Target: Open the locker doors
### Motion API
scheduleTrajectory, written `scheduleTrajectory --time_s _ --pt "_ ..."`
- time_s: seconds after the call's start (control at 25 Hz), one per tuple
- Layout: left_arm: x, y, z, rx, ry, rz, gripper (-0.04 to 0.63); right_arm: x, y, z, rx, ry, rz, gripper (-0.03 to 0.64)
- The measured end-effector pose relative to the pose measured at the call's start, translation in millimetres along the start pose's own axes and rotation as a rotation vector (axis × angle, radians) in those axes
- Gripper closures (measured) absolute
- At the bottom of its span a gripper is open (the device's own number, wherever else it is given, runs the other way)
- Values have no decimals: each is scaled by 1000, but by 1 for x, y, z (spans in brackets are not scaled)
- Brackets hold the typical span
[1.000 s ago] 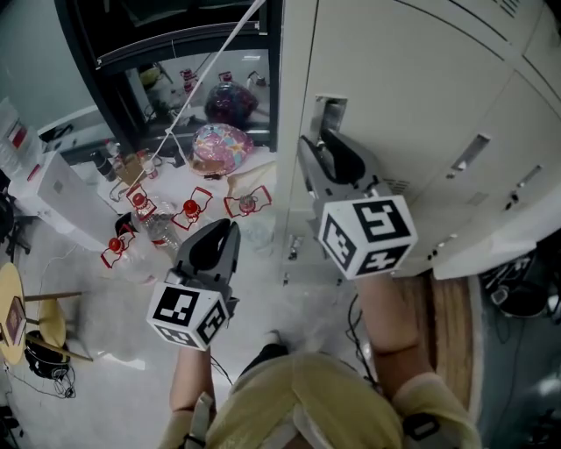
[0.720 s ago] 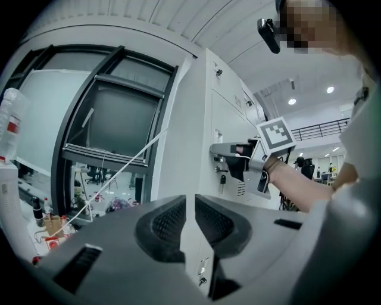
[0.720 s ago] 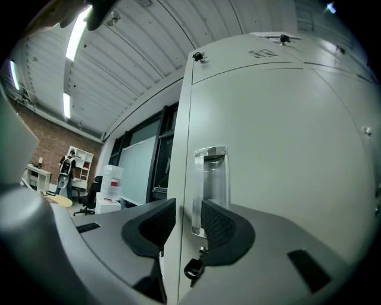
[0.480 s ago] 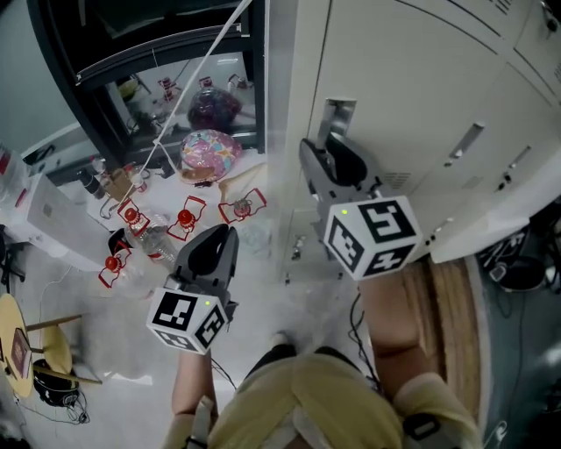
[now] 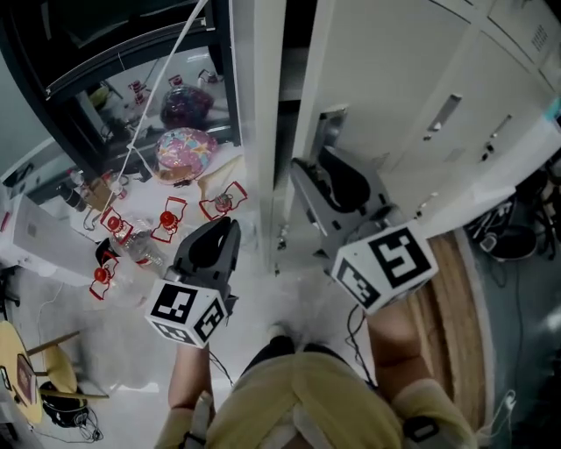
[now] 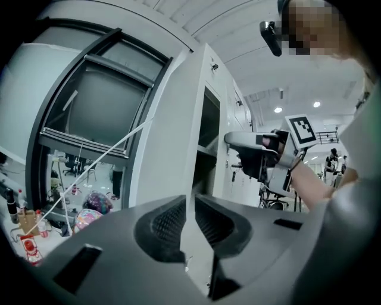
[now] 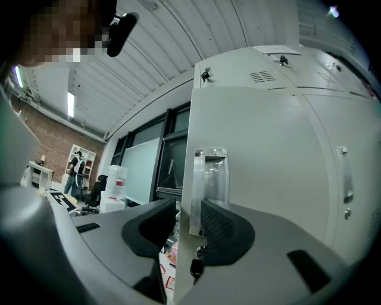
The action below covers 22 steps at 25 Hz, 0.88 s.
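Edgewise, flat metal door (image 7: 268, 190) between jaws

Locker door (image 5: 377, 70): pale grey metal, tall, plain flat face. It stands ajar, swung out from the frame post, and a dark gap (image 5: 298, 26) shows along its free edge. Recessed metal handle (image 7: 209, 179), upright, is set close to that edge. The free edge sits between the fingers of the right gripper (image 7: 189, 217), beside the handle's lower end. Neighbouring doors (image 5: 491, 79) to the right are the same grey. They sit flush with the frame, closed, each with a narrow upright handle.
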<state>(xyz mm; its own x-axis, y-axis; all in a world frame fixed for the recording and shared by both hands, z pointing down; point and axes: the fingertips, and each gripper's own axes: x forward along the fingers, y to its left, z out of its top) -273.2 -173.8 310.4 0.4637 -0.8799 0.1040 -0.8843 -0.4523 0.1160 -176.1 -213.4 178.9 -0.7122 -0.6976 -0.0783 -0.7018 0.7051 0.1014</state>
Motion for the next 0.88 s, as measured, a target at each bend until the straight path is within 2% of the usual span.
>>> scheduleTrajectory --time_s 0.32,0.64,0.88 --pt "13 -41 3 0 5 -62 569 -61 -1 5 -34 -4 3 505" --pt "11 -100 2 10 0 -147 569 -126 -15 6 33 -18 -5 503" --pt "6 -131 4 24 -5 -165 569 -175 -46 5 70 -33 -85 495"
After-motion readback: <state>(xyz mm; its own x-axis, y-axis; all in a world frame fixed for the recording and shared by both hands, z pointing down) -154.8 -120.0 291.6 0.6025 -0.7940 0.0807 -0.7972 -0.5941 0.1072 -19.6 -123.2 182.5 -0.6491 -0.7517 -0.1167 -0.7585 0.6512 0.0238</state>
